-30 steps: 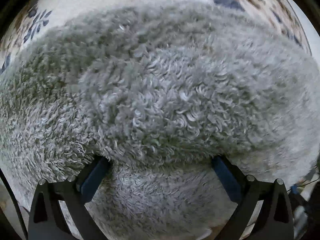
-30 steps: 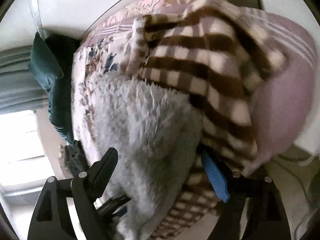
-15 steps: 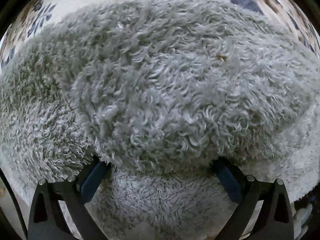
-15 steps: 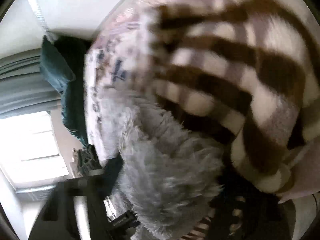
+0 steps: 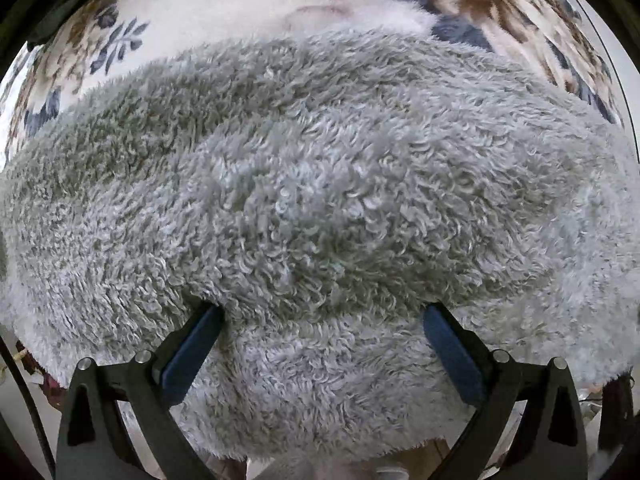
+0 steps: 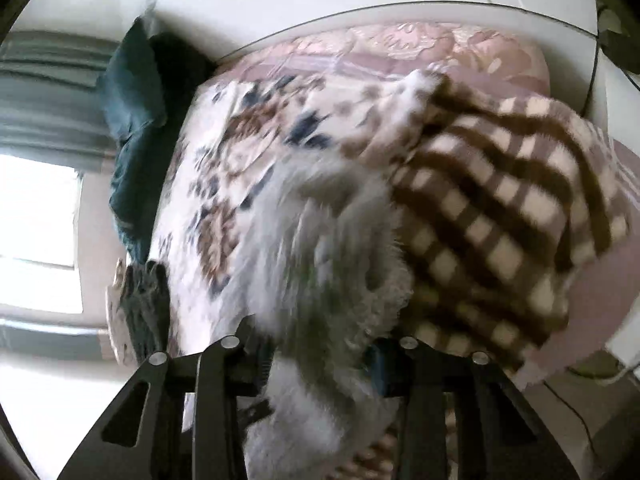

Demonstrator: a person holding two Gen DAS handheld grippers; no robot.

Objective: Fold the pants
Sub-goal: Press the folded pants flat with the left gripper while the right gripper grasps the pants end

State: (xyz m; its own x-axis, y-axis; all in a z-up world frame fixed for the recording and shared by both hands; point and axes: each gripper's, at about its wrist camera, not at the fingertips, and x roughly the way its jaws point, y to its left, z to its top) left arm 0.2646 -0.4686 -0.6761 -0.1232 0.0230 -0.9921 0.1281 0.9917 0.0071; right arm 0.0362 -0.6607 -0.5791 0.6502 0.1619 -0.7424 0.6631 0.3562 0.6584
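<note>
1. Left gripper (image 5: 320,320): spread wide, blue pads (image 5: 192,350) pressed into the pile on either side of a fold ridge of the grey fleece pants (image 5: 320,200); not pinched, nothing gripped between them.
2. Right gripper (image 6: 316,360): drawn in close around a thick bunch of the same pants (image 6: 320,264), apparently clamped on it; blurred, so pad contact hard to confirm.
3. Pants: heaped on the floral bedspread (image 5: 224,12), bulk toward the near edge of the bed, a fold already doubled over on top in the left wrist view.
4. Just beside the pants on the right: a brown-and-cream checked blanket (image 6: 500,200), touching or overlapping the fleece edge; cannot tell which.
5. Further out: a dark teal cushion (image 6: 132,120) at the far left edge of the bed, well apart; bright window beyond.
6. Handling, as a judgement: soft, bulky, light, springy; pile likely to slide under the pads, folds likely to puff open again.
7. Best hold, as a judgement: deep pinch through all layers at the fold edge or waistband, not a surface pinch of fluff alone.
</note>
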